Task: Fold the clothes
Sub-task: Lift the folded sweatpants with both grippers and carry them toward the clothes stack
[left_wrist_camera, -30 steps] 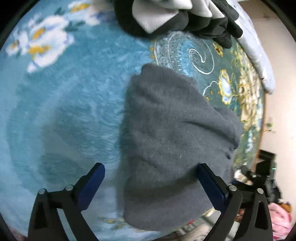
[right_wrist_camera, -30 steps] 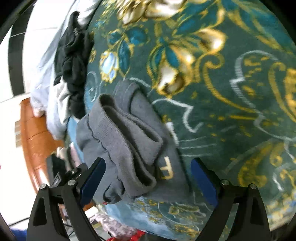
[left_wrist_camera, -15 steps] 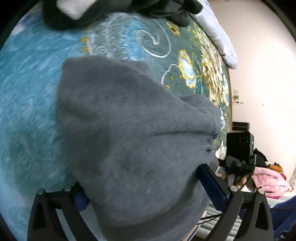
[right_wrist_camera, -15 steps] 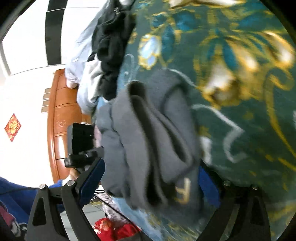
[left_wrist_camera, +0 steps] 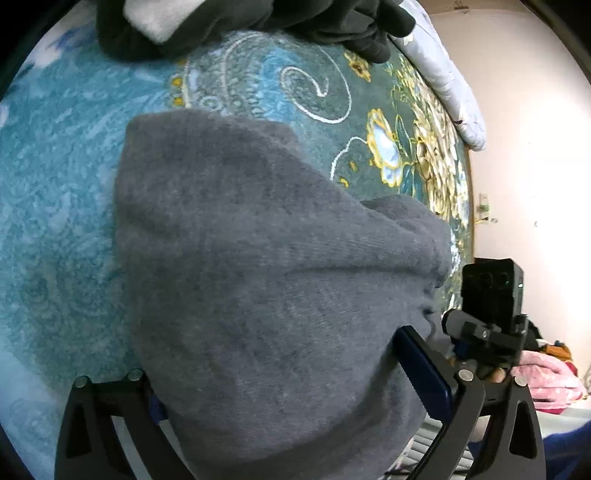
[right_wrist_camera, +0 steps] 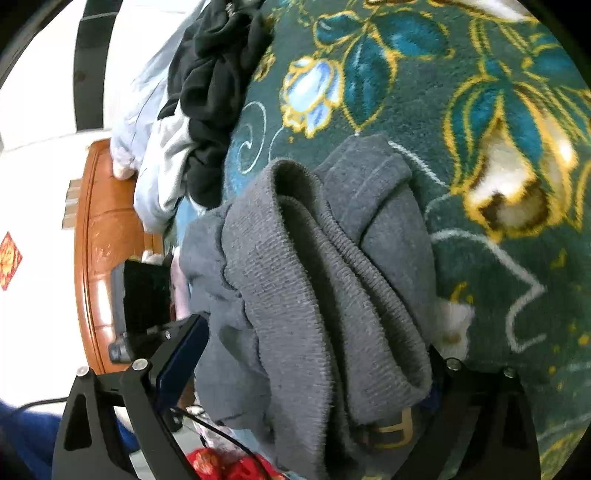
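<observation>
A folded grey sweater [left_wrist_camera: 266, 258] lies on the teal flowered blanket [left_wrist_camera: 59, 192] and fills the middle of the left wrist view. My left gripper [left_wrist_camera: 291, 387] is open and straddles the sweater's near end; cloth covers its left finger, while the right blue pad [left_wrist_camera: 421, 369] shows. In the right wrist view the same sweater [right_wrist_camera: 295, 280] is bunched in thick ribbed folds. My right gripper [right_wrist_camera: 310, 369] is open around that end, with only the left pad [right_wrist_camera: 181, 362] showing. Each gripper sees the other across the bundle.
A heap of black and white clothes [left_wrist_camera: 236, 26] and a pale quilt [left_wrist_camera: 450, 88] lie at the blanket's far side. A wooden headboard [right_wrist_camera: 96, 258] stands beyond the edge. Pink cloth [left_wrist_camera: 550, 373] lies off to the right.
Both grippers have moved in on the grey sweater from opposite ends, so it now sits between their fingers. Finger spacing is unchanged.
</observation>
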Tool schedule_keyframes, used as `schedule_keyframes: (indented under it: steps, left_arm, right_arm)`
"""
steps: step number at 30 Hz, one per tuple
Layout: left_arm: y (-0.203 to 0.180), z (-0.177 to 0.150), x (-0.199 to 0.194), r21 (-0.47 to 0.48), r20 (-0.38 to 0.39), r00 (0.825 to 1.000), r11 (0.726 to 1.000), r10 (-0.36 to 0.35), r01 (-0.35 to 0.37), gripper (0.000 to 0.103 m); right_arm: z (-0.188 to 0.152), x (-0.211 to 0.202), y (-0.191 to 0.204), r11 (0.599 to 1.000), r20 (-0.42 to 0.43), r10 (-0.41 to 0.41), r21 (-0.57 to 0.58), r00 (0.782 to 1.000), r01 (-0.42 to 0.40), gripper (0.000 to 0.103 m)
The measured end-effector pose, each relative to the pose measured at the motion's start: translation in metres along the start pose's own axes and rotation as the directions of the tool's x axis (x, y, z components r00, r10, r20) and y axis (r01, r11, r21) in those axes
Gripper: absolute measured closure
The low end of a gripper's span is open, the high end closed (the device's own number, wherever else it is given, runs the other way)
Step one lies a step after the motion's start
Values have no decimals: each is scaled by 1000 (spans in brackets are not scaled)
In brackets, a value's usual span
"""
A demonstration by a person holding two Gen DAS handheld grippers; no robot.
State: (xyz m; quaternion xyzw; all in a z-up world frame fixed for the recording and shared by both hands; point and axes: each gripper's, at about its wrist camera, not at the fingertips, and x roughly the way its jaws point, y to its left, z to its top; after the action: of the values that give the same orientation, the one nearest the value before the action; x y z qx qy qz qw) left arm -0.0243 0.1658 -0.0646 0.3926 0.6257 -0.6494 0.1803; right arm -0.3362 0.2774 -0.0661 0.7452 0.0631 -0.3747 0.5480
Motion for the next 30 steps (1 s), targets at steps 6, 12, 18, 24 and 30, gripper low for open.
schedule_keyframes:
  steps: [6,12,18,24,30]
  left_arm:
    - [-22,-8,-4,47,36,997,996,68,-69,21]
    - [-38,-16,-23,56,38,996,995,77,-79,42]
    - [-58,-37,-71,67,45,999,997,26,-29,42]
    - [-79,-73,-140,115,77,997,993,-8,-1,41]
    - [-95,-102,-204,184,136,990,983,-44,19,41]
  right_arm:
    - [-11,-10,12,989,31,-133,64,991,131,45]
    - [-28,-31,39,980,56,-182,89,982,177,53]
    - [-68,-60,93,979,96,-192,88,977,184,53]
    - [-127,-83,167,975,164,-222,64,961,214,53]
    - [-165,-99,231,978,230,-207,16,951,209,53]
